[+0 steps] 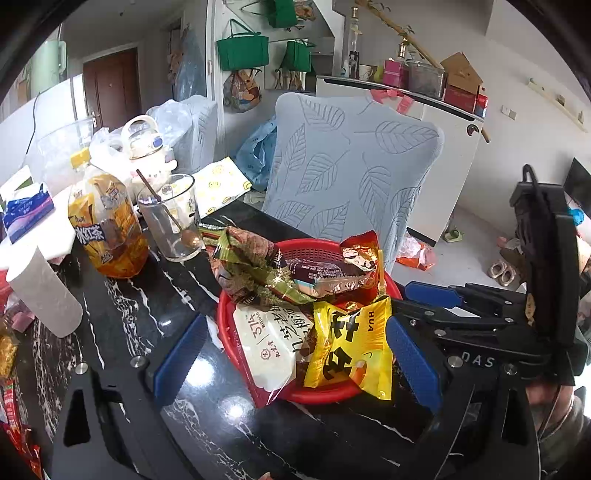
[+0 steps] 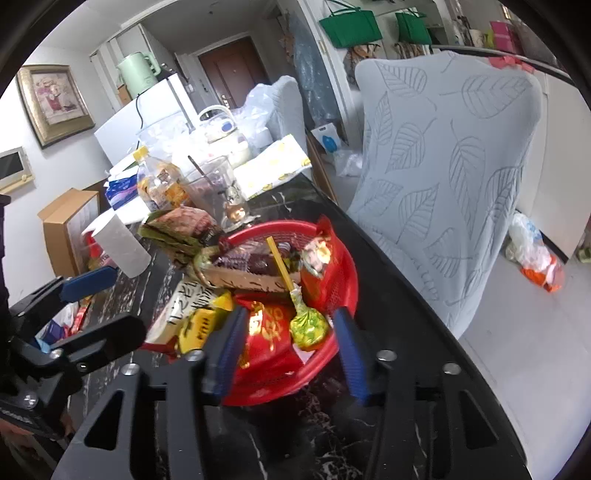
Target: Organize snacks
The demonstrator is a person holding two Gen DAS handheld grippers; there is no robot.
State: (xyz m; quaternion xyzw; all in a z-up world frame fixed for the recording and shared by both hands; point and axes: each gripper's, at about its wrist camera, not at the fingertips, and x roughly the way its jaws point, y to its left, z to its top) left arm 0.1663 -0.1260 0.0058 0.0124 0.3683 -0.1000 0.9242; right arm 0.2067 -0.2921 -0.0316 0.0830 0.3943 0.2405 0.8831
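blue-padded right hand-held gripper (image 2: 290,347) apparently empty, part-open over basket (image 2: 343,280)

Black marble table (image 1: 122,314) w/ red basket (image 1: 314,247), tea bottle (image 1: 107,221), glass (image 1: 170,218), paper roll (image 1: 44,291).

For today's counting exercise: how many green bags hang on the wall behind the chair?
3: one large bag at left, one at the top edge, cut off, one smaller at right. More may be hidden out of view.
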